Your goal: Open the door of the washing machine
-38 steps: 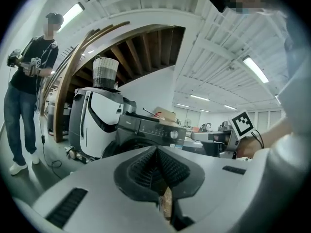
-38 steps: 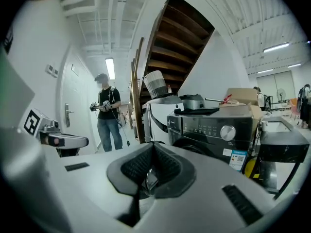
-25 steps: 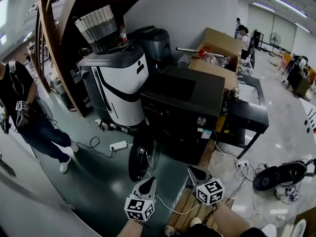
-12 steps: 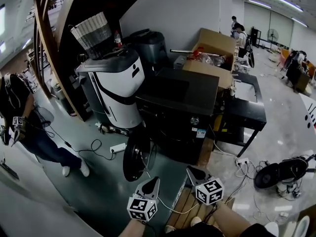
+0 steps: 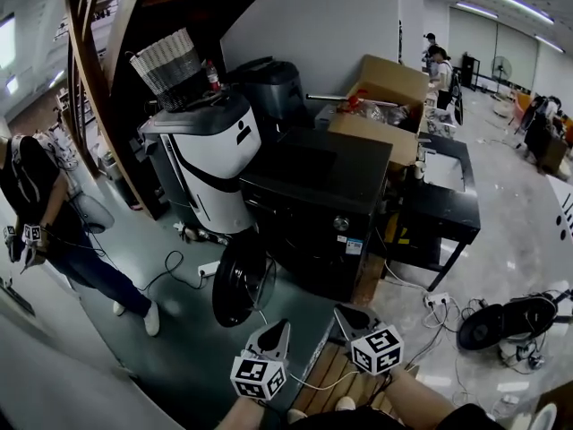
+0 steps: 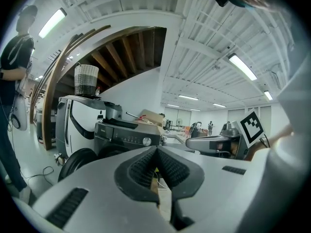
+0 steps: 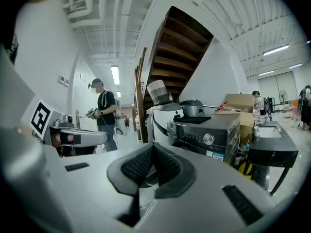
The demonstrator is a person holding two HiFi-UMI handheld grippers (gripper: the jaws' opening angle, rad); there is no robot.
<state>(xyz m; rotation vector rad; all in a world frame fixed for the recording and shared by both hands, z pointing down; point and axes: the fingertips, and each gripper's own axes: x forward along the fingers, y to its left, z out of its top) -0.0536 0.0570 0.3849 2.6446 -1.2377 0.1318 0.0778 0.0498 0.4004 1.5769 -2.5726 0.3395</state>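
Observation:
The black front-loading washing machine (image 5: 313,200) stands mid-floor, and its round door (image 5: 240,280) hangs swung open to the left of its front. Both grippers are low in the head view, short of the machine and touching nothing. My left gripper (image 5: 277,330) is shut and empty, below the open door. My right gripper (image 5: 345,314) is shut and empty beside it. The left gripper view shows shut jaws (image 6: 156,150) with the machine (image 6: 127,135) and door (image 6: 77,162) beyond. In the right gripper view the shut jaws (image 7: 153,147) point toward the machine (image 7: 206,130).
A white and grey appliance (image 5: 210,164) with a woven basket (image 5: 170,61) on top stands left of the machine. A cardboard box (image 5: 380,106) and a black table (image 5: 439,213) are to the right. Cables and a power strip (image 5: 210,267) lie on the floor. A person (image 5: 49,222) stands far left.
The head view has shifted, so the machine and its open door sit a little further left in the frame. Both grippers stay shut. The person at the left has stepped along.

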